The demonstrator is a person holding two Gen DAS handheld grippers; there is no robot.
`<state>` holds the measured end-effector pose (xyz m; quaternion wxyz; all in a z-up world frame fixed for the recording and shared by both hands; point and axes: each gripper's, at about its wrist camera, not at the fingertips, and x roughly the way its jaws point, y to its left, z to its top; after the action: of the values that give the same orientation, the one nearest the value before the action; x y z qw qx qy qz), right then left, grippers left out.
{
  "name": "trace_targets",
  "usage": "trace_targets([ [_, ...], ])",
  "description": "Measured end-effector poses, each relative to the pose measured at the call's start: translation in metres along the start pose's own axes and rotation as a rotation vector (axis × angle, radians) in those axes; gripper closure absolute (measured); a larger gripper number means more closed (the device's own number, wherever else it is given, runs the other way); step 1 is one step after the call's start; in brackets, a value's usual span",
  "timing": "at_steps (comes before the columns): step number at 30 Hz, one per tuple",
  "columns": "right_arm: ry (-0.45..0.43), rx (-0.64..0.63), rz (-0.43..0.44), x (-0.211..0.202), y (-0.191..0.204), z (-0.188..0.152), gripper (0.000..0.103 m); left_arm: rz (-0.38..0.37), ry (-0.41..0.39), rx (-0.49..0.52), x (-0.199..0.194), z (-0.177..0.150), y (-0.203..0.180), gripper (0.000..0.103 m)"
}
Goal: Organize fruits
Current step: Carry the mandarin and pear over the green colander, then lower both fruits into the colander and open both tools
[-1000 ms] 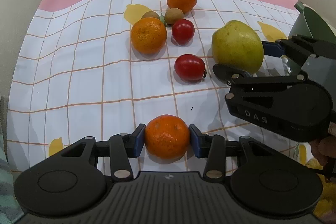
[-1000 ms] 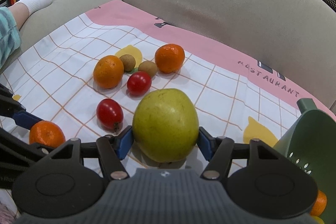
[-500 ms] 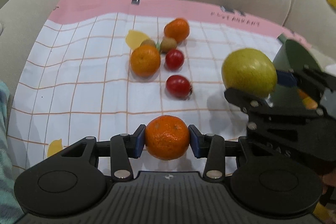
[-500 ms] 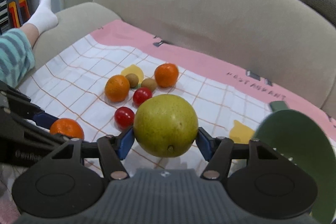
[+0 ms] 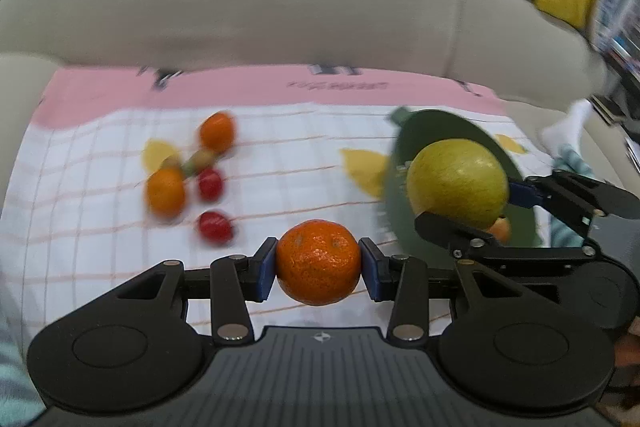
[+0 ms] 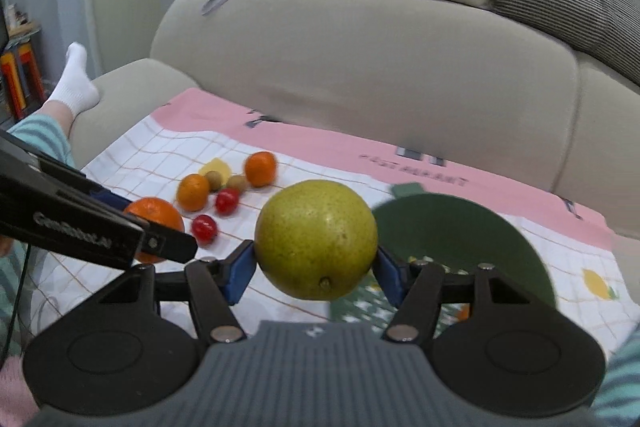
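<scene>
Only right view: sock (image 6: 76,77) | left tongs (image 5: 319,269) pinch mandarin (image 5: 319,262) | right tongs (image 6: 316,267) pinch pear (image 6: 316,239)

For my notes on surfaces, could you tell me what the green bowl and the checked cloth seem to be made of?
Green bowl: probably plastic, matte and evenly coloured, with colander-like holes low in its wall. Checked cloth: looks like thin printed fabric or a coated sheet; motion blur leaves it open.
</scene>
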<state>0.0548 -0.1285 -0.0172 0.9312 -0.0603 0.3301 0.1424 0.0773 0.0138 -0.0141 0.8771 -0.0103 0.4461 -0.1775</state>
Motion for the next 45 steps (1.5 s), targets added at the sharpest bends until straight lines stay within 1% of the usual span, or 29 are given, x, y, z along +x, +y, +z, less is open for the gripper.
trace_targets([
  [3,0.004,0.021,-0.018,-0.010,-0.020,-0.006,0.042,-0.026,-0.002,0.056,0.002,0.007,-0.023,0.055],
  [8,0.030,0.018,-0.040,-0.020,-0.044,-0.021,0.042,-0.047,0.022,0.138,0.018,0.018,-0.055,0.055],
  [11,0.061,0.013,-0.027,-0.019,-0.053,-0.028,0.042,-0.053,0.042,0.189,0.030,0.025,-0.070,0.055],
  [15,0.096,-0.012,-0.004,-0.013,-0.062,-0.032,0.042,-0.036,0.080,0.259,0.044,0.032,-0.088,0.055],
  [19,0.112,-0.105,0.028,-0.001,-0.071,-0.032,0.042,-0.035,0.127,0.295,0.059,0.038,-0.098,0.055],
  [25,0.140,-0.215,0.079,0.020,-0.084,-0.030,0.042,0.033,0.173,0.385,0.080,0.046,-0.109,0.055],
  [31,0.144,-0.309,0.118,0.043,-0.089,-0.026,0.042,0.079,0.190,0.499,0.091,0.053,-0.118,0.055],
  [36,0.162,-0.390,0.135,0.060,-0.089,-0.026,0.042,0.073,0.216,0.539,0.104,0.056,-0.125,0.055],
  [38,0.176,-0.418,0.138,0.067,-0.090,-0.028,0.042,0.083,0.230,0.559,0.111,0.055,-0.128,0.055],
  [41,0.195,-0.437,0.145,0.074,-0.092,-0.032,0.042,0.093,0.254,0.580,0.122,0.054,-0.130,0.055],
  [45,0.208,-0.435,0.148,0.079,-0.096,-0.039,0.042,0.075,0.271,0.575,0.130,0.057,-0.130,0.055],
])
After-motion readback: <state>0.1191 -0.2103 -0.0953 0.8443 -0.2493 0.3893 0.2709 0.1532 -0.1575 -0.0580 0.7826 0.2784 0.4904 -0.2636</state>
